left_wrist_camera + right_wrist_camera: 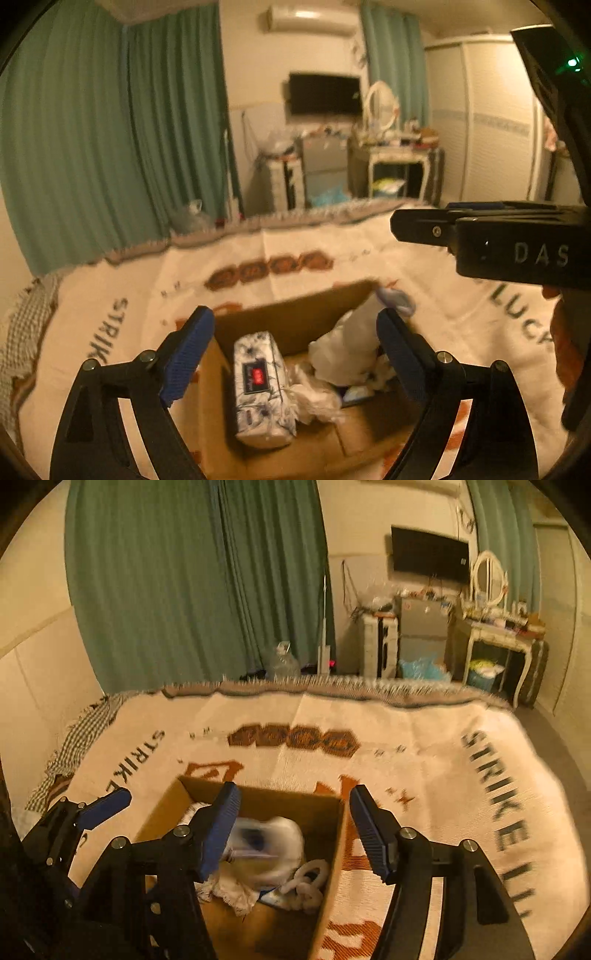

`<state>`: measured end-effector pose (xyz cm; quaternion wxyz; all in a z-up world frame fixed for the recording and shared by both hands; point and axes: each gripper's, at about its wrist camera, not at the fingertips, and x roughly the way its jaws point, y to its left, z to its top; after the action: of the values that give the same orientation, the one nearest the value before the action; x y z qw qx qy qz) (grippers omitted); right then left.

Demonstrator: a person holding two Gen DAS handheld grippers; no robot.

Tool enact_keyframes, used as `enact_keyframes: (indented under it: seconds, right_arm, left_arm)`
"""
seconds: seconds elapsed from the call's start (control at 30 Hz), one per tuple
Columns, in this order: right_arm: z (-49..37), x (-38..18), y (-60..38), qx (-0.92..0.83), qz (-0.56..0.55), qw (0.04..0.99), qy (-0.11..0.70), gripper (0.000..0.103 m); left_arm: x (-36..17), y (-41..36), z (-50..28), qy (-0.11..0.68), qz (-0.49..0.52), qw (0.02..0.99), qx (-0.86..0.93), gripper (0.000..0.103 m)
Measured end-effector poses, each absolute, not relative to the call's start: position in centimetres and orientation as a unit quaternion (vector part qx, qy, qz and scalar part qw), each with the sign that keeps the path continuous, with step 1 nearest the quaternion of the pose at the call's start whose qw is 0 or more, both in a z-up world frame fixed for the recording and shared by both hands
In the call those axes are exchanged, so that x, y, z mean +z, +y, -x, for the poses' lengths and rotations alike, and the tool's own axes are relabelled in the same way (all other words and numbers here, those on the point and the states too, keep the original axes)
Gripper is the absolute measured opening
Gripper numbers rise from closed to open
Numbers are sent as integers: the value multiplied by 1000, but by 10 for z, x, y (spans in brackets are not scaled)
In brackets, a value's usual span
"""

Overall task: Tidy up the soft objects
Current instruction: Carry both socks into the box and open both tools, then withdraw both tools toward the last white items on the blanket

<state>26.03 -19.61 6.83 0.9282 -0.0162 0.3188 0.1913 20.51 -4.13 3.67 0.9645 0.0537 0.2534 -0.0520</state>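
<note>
Cardboard box (295,332) sits open on the bed, on a cream woven blanket (147,280) lettered "STRIKE". Soft goods are already inside.

- Tissue pack (262,387), floral wrapper with a red label, stands on edge along the box's left wall. Long axis runs away from the left hand-held gripper (295,354), roughly in line with its fingers, so closing on it would take it across its narrow width.
- White plastic bag (347,350), crumpled, lies to the right of the tissue pack, touching or nearly so. More crumpled film and a scrap of blue sit below it; too blurred to name.
- In the right wrist view a white knotted rope-like item (308,884) lies in the box's near right corner; a blurred white bundle (273,843) is beside it.

Left hand-held gripper: fingers spread wide, nothing between them, poised above the box with the tissue pack just left of centre and below.
Right hand-held gripper (295,834): fingers likewise spread and empty, over the same box, the white bundle under its left finger.

Judgement: the left one is nearer the tissue pack; the right is better placed for the bundle and rope. No loose soft items show on the blanket; task looks far along.

Beyond the bed: green curtains (110,129), wall television (325,94), dressing table (399,162).
</note>
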Motion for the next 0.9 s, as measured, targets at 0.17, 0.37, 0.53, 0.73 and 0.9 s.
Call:
enact_keyframes:
  seconds: [0.17,0.37,0.53,0.73,0.9]
  right_arm:
    - [-201,140,-206,192,33,941,278,82]
    - [-110,197,-220,176,60,954,236,103]
    - [-51,187,-226,168,75,953,242,103]
    - [-14,116,-220,192,77,936,286,103]
    - [-10,30,-200,206,86,913,342,103]
  left_arm:
    - [103,-39,-141,188,-74,978,-43,93]
    - [146,-16,-67,168,-58,983,-37,95]
    - [126,-2,-25,204,-59,977,-12,95]
    - [66,6,0,253,-61,966,8,95]
    - [-3,8,-4,312,-47,949,4,95]
